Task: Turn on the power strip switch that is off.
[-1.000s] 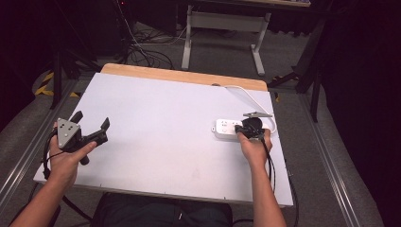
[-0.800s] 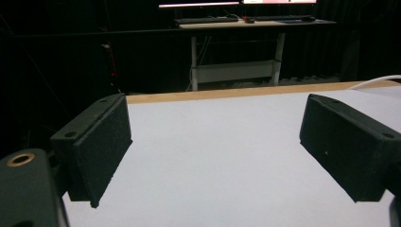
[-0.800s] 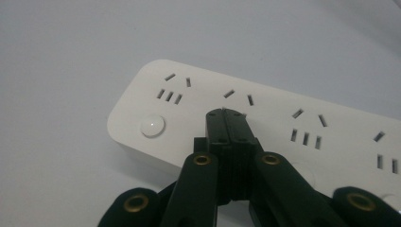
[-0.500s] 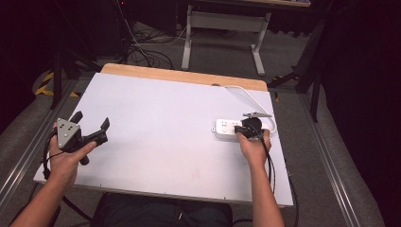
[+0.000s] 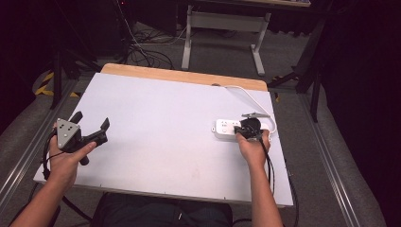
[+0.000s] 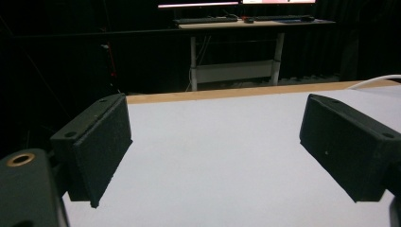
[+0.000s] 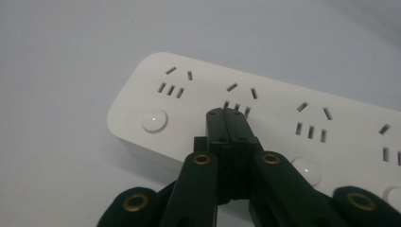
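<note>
Nothing has shifted since a second ago: both your hands sit where they were, and the power strip (image 5: 226, 128) lies in the same spot. It rests flat near the right edge of the table (image 5: 156, 118), its white cord (image 5: 246, 94) running from it toward the table's far edge. Your right gripper (image 7: 230, 117) has its jaws pressed fully together with nothing between them, tips down on the strip's top face by the second socket (image 7: 240, 97), between two round buttons (image 7: 154, 121). Your left gripper (image 5: 90, 127) stands wide and empty, well left of the strip. Judge the strip light, rigid, smooth plastic that may slide when pushed; grip it across its narrow width, or press straight down on a button.
</note>
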`<state>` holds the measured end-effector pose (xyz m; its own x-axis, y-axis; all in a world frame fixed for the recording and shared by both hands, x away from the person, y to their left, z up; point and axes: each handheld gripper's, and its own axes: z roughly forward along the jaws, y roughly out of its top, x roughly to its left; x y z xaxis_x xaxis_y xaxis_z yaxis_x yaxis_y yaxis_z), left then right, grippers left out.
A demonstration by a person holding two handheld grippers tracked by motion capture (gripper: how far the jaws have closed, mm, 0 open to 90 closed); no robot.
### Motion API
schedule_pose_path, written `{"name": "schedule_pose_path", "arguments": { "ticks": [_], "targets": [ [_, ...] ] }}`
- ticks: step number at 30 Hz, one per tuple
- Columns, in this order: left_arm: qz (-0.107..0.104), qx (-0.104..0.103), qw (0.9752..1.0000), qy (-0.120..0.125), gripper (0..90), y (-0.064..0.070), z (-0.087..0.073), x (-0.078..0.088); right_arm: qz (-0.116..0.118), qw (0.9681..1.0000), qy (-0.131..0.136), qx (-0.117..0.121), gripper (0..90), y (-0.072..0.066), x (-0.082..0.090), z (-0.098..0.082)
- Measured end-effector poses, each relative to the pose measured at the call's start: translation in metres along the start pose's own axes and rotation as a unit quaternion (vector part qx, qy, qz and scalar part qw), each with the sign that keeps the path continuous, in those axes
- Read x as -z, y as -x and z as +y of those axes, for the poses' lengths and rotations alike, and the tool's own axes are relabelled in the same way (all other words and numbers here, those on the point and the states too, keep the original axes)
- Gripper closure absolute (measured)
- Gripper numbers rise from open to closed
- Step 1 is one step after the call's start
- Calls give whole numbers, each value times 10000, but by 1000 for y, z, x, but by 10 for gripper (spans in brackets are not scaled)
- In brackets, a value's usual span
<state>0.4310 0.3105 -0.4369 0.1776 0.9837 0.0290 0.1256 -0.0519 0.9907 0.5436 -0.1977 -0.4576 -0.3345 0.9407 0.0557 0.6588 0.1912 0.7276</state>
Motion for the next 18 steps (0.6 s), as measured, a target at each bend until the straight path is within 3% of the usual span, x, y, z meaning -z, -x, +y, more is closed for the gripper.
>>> {"name": "schedule_pose_path", "arguments": {
  "ticks": [9,12,18],
  "targets": [
    [-18,6,10000,-2,106,1,0,-1,-4,10000,14,-13,900,0,0,-1],
    [-17,4,10000,1,106,1,0,0,-103,9999,19,38,900,-2,-1,-2],
    [-24,12,10000,11,106,0,0,0,-46,10000,48,-23,900,-1,-1,-3]
  ]
}}
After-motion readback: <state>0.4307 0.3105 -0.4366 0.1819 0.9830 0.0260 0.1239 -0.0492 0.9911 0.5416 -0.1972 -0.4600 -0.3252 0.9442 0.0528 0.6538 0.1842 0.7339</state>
